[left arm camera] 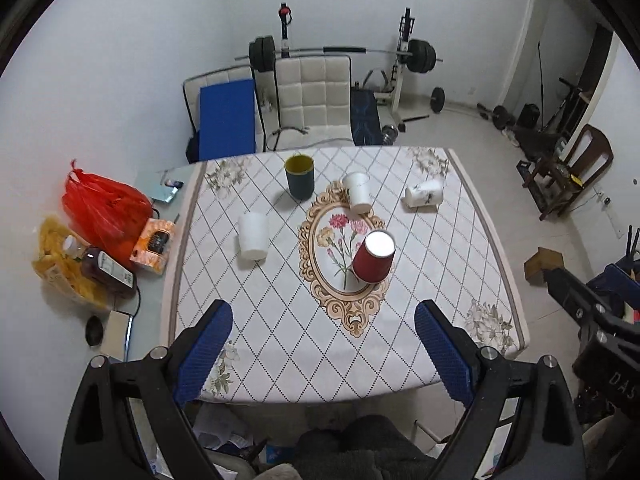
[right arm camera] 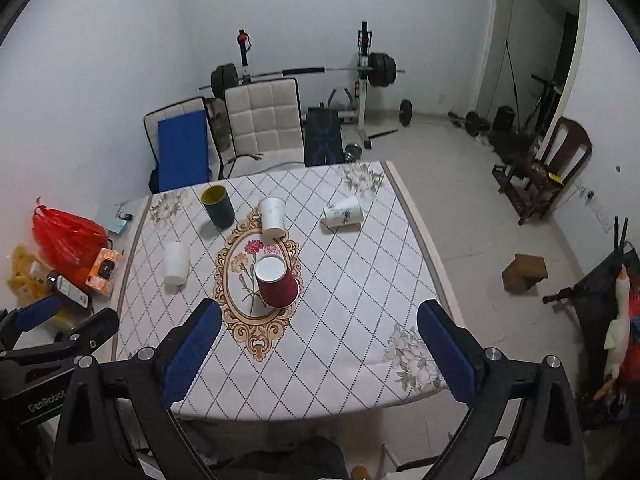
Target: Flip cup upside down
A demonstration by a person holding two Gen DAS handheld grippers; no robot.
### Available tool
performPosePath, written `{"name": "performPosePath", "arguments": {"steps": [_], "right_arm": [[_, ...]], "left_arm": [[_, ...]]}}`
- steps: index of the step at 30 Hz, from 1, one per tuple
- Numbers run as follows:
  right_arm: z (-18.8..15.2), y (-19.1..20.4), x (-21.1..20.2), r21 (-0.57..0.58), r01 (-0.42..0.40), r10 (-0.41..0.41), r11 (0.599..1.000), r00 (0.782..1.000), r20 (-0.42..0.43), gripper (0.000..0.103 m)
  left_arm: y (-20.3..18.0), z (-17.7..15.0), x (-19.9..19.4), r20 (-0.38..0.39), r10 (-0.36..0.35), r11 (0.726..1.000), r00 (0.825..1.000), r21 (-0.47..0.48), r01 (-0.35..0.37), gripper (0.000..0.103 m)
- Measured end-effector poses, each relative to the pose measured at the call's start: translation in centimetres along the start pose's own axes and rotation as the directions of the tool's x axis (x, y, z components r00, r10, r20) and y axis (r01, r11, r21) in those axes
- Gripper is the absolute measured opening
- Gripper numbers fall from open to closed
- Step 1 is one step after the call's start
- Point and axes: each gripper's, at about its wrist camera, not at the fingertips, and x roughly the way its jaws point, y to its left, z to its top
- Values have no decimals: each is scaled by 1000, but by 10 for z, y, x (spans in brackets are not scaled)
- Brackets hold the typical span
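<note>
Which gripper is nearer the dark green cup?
Left, though only slightly. The left gripper sits back from the table's near edge on the dark green cup side; the right gripper is further right. Both are open and far off.

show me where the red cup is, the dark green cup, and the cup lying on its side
red cup (left arm camera: pixel 372 266), left wrist view, on its red side wall.
dark green cup (left arm camera: pixel 300 184), left wrist view, on its dark outer wall below the yellow rim.
cup lying on its side (right arm camera: pixel 344 212), right wrist view, on its printed white side wall.
</note>
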Motion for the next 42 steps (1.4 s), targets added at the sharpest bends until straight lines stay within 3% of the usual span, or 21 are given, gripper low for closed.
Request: {"name": "performPosePath", "arguments": {"steps": [2,5,13,42], "right_arm": [[-2,-2,-20,-7,-8,9,1000,1000,14,101],[-2,-8,-46,-13,-10,11,1000,999,38,102],[2,-24,-78,-33,-13,15,999,998,69,102],[11,-28,-50,-54,-42,43,998,999,9,102]], "left_arm": [[-2,-2,-15,23,17,1000,1000,-7,-17,93],[-6,-6,-32,47,39,999,998,-20,-38,102],[-13,-11,-49,73,41,998,996,-50,-38,102],[-7,-15,-50,59,54,996,997,-71,-50,102]]}}
